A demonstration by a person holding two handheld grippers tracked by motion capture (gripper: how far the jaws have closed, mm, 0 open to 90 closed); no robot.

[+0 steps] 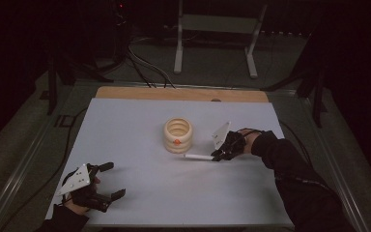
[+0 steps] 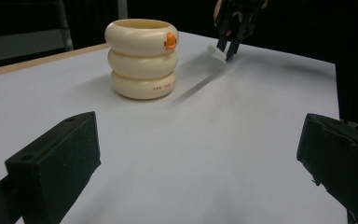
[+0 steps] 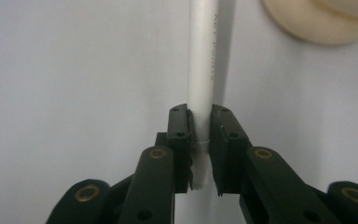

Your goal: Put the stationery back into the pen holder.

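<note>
A cream holder (image 1: 178, 136) shaped like three stacked rings, with a small orange mark, stands upright near the middle of the white table (image 1: 140, 193). In the left gripper view the cream holder (image 2: 142, 58) is ahead and to the left. Right of it, a white pen (image 1: 197, 156) lies almost level just above the table, and my right gripper (image 1: 217, 156) is shut on its right end. The right gripper view has both pads pressing the white pen (image 3: 203, 65), which runs away from the right gripper (image 3: 200, 144). My left gripper (image 1: 112, 180) rests open at the front left, nothing between its jaws.
A wooden strip (image 1: 181, 94) borders the table's far edge. Beyond it on the dark floor stand a white frame (image 1: 217, 29) and several cables (image 1: 145, 67). The person's dark sleeve (image 1: 304, 188) crosses the table's front right corner.
</note>
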